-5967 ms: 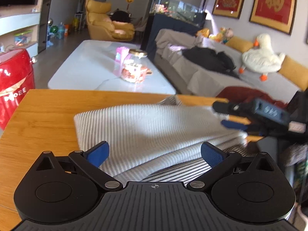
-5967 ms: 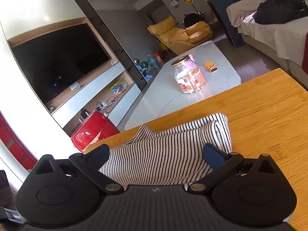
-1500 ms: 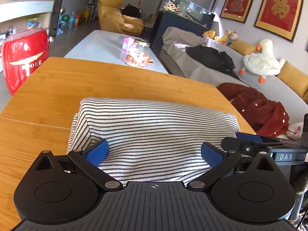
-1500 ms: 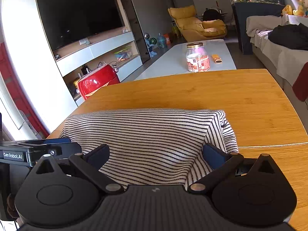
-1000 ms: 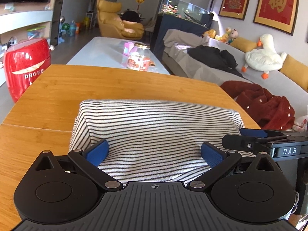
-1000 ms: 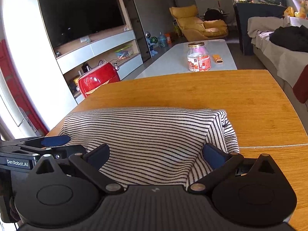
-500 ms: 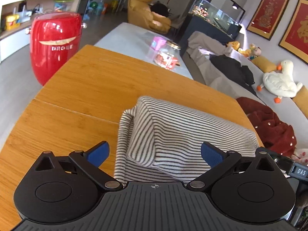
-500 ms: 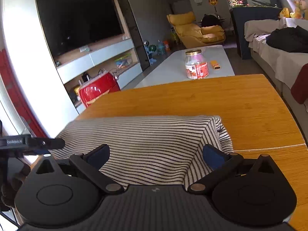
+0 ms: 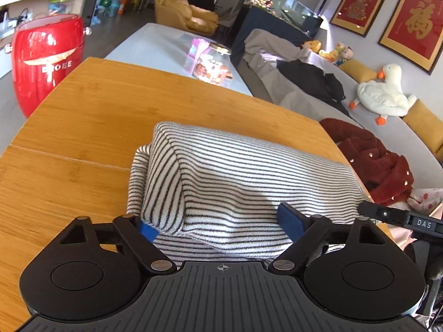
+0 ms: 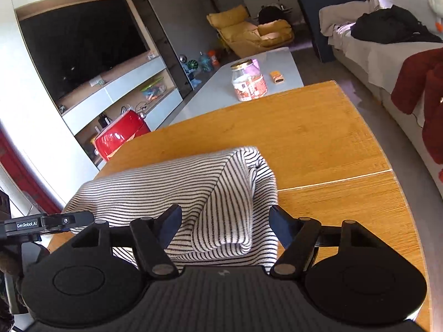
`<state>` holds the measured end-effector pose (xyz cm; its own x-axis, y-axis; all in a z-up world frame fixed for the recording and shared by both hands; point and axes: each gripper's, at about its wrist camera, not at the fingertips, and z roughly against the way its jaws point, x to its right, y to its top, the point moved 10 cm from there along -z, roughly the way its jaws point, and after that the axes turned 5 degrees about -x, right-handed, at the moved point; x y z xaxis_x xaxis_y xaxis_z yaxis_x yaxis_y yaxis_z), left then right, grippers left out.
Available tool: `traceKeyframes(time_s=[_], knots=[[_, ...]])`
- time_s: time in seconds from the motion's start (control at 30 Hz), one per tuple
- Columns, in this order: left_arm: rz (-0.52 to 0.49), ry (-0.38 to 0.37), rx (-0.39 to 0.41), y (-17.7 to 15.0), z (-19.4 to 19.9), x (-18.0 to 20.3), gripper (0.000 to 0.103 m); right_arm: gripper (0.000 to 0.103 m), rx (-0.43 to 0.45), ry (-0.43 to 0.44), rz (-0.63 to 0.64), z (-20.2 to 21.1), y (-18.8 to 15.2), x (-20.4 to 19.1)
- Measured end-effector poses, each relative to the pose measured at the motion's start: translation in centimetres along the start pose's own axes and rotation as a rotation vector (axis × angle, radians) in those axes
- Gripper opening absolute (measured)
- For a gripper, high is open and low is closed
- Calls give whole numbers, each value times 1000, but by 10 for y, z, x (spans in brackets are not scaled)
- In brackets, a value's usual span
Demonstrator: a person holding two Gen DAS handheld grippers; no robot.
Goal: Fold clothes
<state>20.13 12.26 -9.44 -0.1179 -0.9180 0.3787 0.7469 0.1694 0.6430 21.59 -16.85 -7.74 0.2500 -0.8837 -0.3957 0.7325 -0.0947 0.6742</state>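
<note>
Left hand-held gripper (image 9: 218, 225) spread wide, blue pads either side of striped garment's (image 9: 238, 182) near edge, gripping nothing. Right hand-held gripper (image 10: 225, 222) likewise wide open at garment's other end (image 10: 193, 193), fabric bunched between fingers, not pinched. Folded black-and-white striped garment lies on wooden surface (image 9: 83, 127), near front edge. Red appliance (image 9: 47, 61) beyond surface; glass jar (image 10: 247, 83) on pale coffee table (image 9: 155, 44).

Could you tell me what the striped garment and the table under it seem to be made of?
The striped garment looks like a soft, slightly fuzzy knit, judging by its matte nap and thick rounded folds; the fibre can't be told. The table looks like bamboo or light wood with a smooth satin finish: fine straight grain, a plank seam and a faint sheen.
</note>
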Motion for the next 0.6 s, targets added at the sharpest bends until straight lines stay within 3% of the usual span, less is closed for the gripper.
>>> traceKeyframes(time_s=[0.07,0.1,0.13,0.17,0.2,0.27,0.37,0.47,0.6], knots=[[10,7,-8,1,0,-1,78,59,9,-29,83,-7,3,-14],[10,7,-4,4,2,0,76,40,16,-47,134,-10,5,-21],[8,8,2,6,5,2,67,27,25,-58,181,-10,7,-29],[0,7,10,9,9,5,55,25,36,-68,214,-6,9,-38],[-8,5,18,11,14,8,49,20,48,-71,229,0,11,-44],[-18,-26,51,15,35,19,31,19,84,-37,214,19,20,-50],[-38,-82,106,18,73,37,31,19,137,38,179,59,28,-57],[-90,-85,132,5,105,51,32,19,130,103,149,86,19,-57],[-94,-58,70,-28,104,46,32,19,42,105,99,82,-20,-39]])
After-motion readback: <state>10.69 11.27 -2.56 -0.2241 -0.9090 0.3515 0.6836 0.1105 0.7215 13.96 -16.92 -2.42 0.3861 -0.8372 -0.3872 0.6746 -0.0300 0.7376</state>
